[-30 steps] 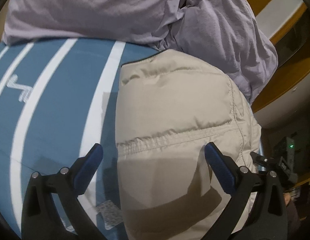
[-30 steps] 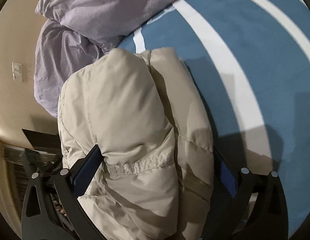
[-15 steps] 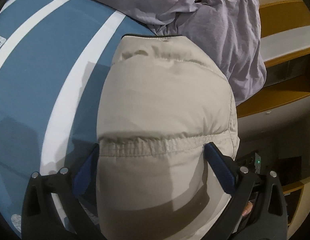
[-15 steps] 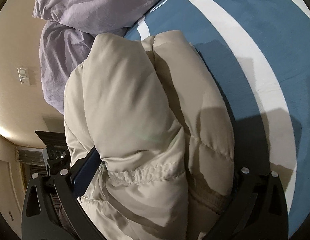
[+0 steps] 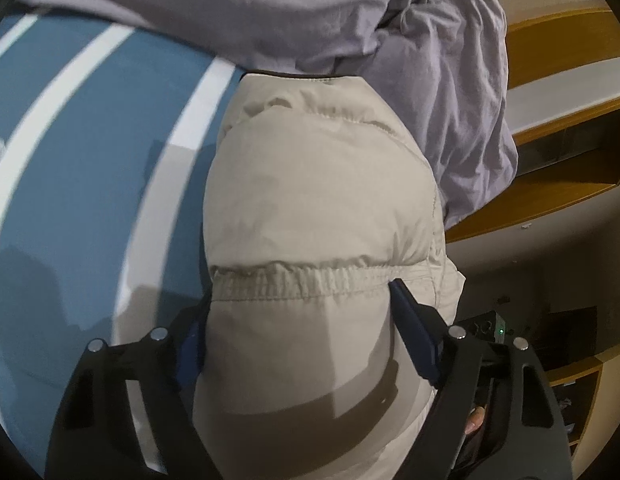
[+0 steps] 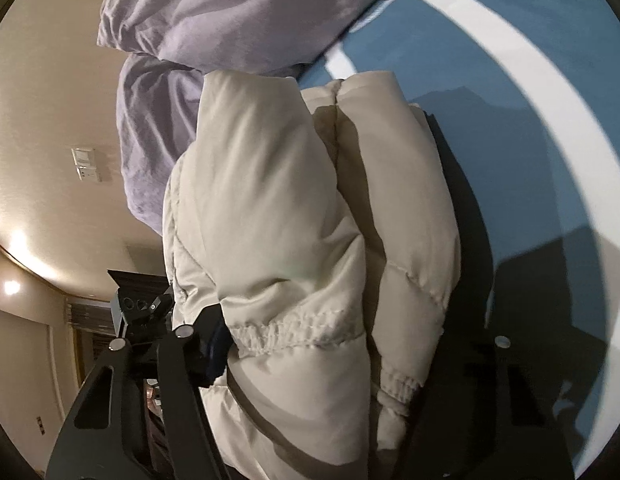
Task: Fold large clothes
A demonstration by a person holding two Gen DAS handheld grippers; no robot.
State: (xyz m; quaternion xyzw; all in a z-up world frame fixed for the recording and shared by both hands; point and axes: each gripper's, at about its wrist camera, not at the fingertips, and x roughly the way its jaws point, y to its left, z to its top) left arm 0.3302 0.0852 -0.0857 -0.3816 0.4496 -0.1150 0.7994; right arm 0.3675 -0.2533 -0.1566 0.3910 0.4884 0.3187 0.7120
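Blue bedspread [image 5: 82, 160] with white stripes, filling the left of the left wrist view. Lilac bedding [image 5: 430, 60] heaped along the top. Beige puffer jacket [image 5: 318, 200] bundled at centre frame, far end touching the lilac heap. Left gripper [image 5: 300, 320] at the bottom, jaws pressing the jacket's sides. Right gripper [image 6: 342, 356] clamping the same jacket [image 6: 278, 220]; right finger hidden.
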